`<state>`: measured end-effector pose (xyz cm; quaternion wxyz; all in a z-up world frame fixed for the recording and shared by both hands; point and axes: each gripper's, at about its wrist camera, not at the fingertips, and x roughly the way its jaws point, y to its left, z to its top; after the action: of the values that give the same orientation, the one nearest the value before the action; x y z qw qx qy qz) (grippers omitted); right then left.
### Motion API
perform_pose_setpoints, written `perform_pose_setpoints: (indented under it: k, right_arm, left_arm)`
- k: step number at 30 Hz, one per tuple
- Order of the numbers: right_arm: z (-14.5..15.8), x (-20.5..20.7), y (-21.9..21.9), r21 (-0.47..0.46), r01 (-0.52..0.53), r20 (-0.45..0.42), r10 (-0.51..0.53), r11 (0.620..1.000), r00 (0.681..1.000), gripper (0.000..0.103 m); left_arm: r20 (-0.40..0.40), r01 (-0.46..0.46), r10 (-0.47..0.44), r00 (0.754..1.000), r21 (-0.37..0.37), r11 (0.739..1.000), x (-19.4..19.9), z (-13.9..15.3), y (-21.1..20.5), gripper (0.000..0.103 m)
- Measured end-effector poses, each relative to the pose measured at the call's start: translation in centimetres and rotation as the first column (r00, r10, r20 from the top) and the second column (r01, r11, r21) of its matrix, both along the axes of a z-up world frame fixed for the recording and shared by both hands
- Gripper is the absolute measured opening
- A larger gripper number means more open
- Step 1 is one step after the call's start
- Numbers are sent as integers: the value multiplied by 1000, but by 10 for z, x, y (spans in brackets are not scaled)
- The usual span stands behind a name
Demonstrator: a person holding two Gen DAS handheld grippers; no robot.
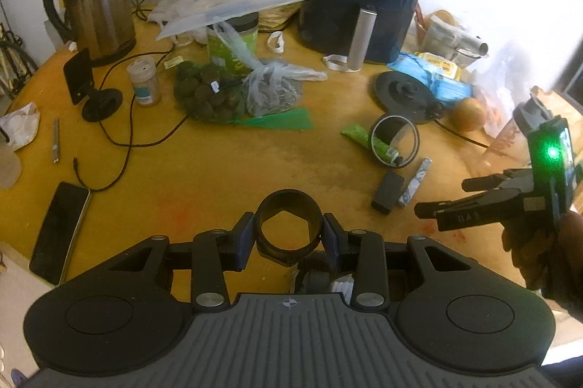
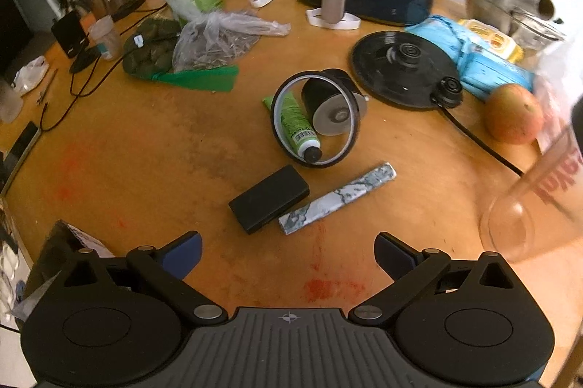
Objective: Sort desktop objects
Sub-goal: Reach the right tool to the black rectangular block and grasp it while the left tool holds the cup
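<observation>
A: Grippers, quick rundown? What's the left gripper [image 1: 288, 235] doing?

B: Clamped on a black ring [image 1: 288, 224], blue pads squeezing both sides, held up over the wooden table [image 1: 226, 169].

A: And the right gripper [image 2: 288, 253]?

B: Jaws wide apart, nothing between them. It's hanging just short of the black box [image 2: 269, 198] and marbled stick [image 2: 337, 198], which lie side by side, touching. Green tube [image 2: 297, 122] sits under a round mirror [image 2: 316, 118] behind them.

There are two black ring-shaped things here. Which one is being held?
The plain black ring is pinched between the left gripper pads, above the table. The other, the silver-edged ring, lies on the table around a green tube.
</observation>
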<state>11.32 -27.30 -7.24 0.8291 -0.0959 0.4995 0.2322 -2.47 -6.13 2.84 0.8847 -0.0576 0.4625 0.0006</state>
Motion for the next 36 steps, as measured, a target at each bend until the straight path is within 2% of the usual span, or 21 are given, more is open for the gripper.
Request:
perform_pose_setpoints:
  k: [8,18,24,36]
  right_arm:
    - [-11,16,12,7,-129,-18,130,992,991,97]
    - [-29,33,33,-20,-294,-26,294,956,956,95]
    - [-40,45,40,-40,-384,-34,383,922,923,91]
    - [-56,55,51,-73,-546,-53,543,835,838,83]
  left_arm:
    - [-11,-53,53,999,0,999,-9,-1,3,38]
    - [-26,-112,112,993,2,994,-20,-1,11,38]
    - [-34,-146,146,989,3,989,-27,-1,17,38]
    - [-38,-197,197,980,3,980,-36,0,24,38]
